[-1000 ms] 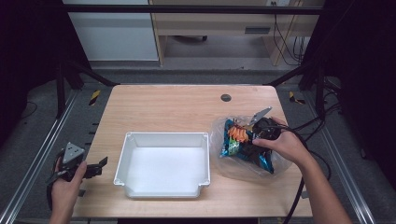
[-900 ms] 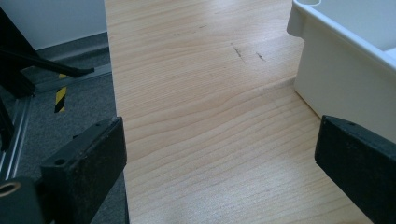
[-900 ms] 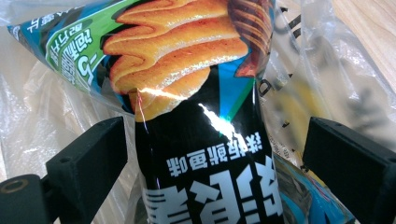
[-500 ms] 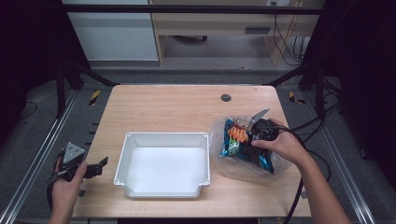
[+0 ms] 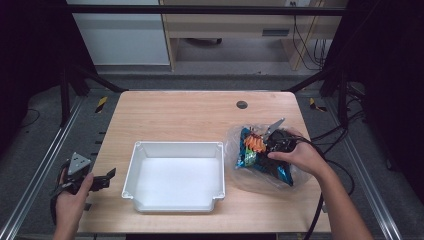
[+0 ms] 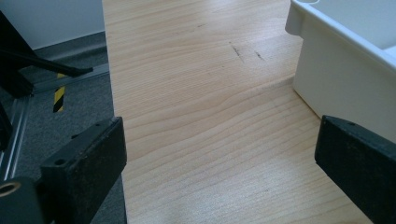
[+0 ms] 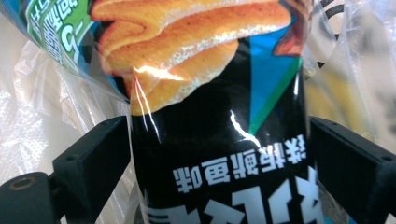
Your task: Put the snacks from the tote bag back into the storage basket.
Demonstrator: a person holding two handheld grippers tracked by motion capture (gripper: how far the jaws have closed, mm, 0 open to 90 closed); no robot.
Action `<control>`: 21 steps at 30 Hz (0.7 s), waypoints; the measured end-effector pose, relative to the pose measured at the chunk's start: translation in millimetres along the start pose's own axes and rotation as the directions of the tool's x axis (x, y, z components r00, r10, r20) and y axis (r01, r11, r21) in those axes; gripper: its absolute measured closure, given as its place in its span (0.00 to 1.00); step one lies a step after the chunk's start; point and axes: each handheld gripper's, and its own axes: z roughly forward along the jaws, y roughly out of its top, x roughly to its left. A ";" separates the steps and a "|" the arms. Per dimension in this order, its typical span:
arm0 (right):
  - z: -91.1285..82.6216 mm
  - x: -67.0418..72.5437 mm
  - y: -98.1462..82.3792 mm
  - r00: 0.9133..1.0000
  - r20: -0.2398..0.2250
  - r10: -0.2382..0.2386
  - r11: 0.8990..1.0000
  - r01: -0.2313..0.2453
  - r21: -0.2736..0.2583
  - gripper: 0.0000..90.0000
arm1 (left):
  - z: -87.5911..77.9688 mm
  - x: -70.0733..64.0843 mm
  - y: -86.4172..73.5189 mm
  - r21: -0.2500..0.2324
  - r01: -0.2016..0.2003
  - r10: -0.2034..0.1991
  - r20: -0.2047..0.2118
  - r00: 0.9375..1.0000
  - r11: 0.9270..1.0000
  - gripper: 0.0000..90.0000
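Glossy black snack packet (image 7: 219, 140) sits between your right gripper (image 5: 274, 141)'s spread jaws, inside the clear plastic bag (image 5: 239, 150) right of the white bin (image 5: 175, 172) — close carelessly and you'll likely pinch film too. Your left gripper (image 5: 95, 181) idles wide open. Light wooden table (image 5: 190, 115), grey floor.
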 end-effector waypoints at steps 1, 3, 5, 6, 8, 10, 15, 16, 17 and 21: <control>0.5 -0.2 -0.3 1.000 0.000 0.003 1.000 -0.003 0.001 0.10 | 0.0 0.0 -0.1 0.000 0.000 0.000 0.000 1.000 1.000 0.02; 2.2 -0.2 -1.1 1.000 0.003 0.007 1.000 -0.007 0.001 0.09 | -0.2 0.3 -0.1 0.003 -0.003 0.003 0.000 1.000 1.000 0.02; 3.6 -0.6 -1.6 1.000 0.006 0.005 1.000 -0.005 0.011 0.09 | 0.2 0.0 -0.1 0.001 0.000 0.000 0.000 1.000 1.000 0.02; 4.0 -0.5 -1.5 1.000 0.003 0.008 1.000 -0.008 0.011 0.09 | 0.2 -0.1 -0.1 0.002 -0.001 0.001 0.001 1.000 1.000 0.02; 4.3 -1.1 -1.3 1.000 0.003 -0.001 1.000 0.001 0.013 0.08 | 0.1 -0.3 0.0 0.001 -0.001 0.001 0.001 1.000 1.000 0.02; 4.7 -0.7 -1.1 1.000 0.003 0.006 1.000 -0.006 0.013 0.08 | 0.1 -0.1 -0.1 0.001 -0.001 0.001 0.000 1.000 1.000 0.02; 5.3 -0.4 -0.7 1.000 0.003 -0.004 1.000 0.004 0.017 0.08 | 0.1 -0.2 -0.1 0.001 -0.001 0.001 0.001 1.000 1.000 0.02; 5.6 -0.3 -0.7 1.000 0.002 -0.005 1.000 0.005 0.015 0.08 | 0.1 -0.3 0.0 0.001 -0.002 0.002 0.001 1.000 1.000 0.02; 6.1 0.1 -0.8 1.000 0.001 0.001 1.000 -0.001 0.011 0.08 | 0.1 -0.3 0.0 0.001 -0.002 0.002 0.002 1.000 1.000 0.02; 7.9 0.4 -1.8 1.000 0.002 0.000 1.000 0.000 0.013 0.07 | -0.1 0.1 -0.1 0.004 -0.004 0.004 0.001 1.000 1.000 0.02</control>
